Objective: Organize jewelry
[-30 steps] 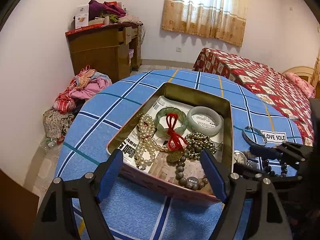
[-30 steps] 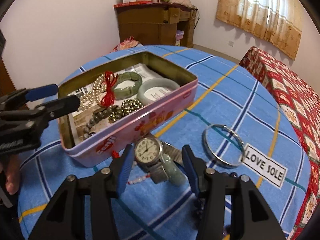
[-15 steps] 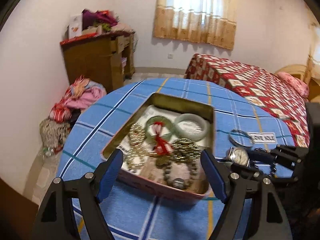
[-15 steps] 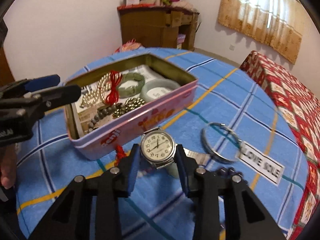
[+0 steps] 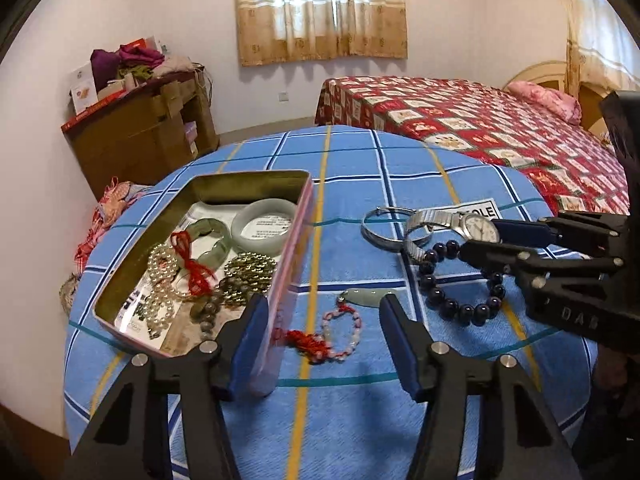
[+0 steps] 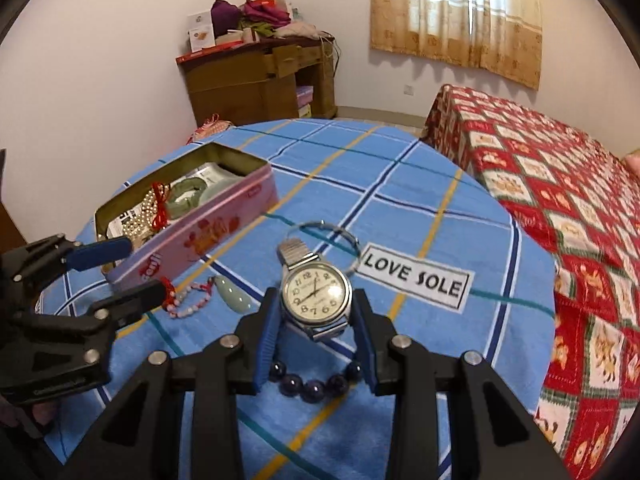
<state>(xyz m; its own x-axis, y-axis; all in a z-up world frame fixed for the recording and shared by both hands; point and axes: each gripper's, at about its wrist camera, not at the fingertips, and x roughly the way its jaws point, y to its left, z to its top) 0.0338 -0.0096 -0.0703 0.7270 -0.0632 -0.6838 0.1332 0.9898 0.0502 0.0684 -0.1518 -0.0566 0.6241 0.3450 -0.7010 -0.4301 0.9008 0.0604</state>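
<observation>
My right gripper (image 6: 317, 312) is shut on a silver wristwatch (image 6: 316, 292) and holds it above the blue checked tablecloth; it also shows in the left wrist view (image 5: 476, 227). My left gripper (image 5: 320, 320) is open and empty, right of the pink tin (image 5: 298, 240). The tin holds jade bangles, pearls and bead strings. A pink bead bracelet with a jade pendant (image 5: 344, 330) lies between my left fingers. A dark bead bracelet (image 5: 460, 284) and a silver bangle (image 5: 380, 224) lie on the cloth.
A "LOVE SOLE" label (image 6: 414, 276) is on the cloth at the right. A bed with a red quilt (image 5: 480, 128) stands behind the round table. A wooden cabinet (image 5: 140, 136) with clutter stands at the back left wall.
My right gripper closed on the watch and lifted it off the cloth. My left gripper moved right, from facing the tin to beside it over the pink bracelet.
</observation>
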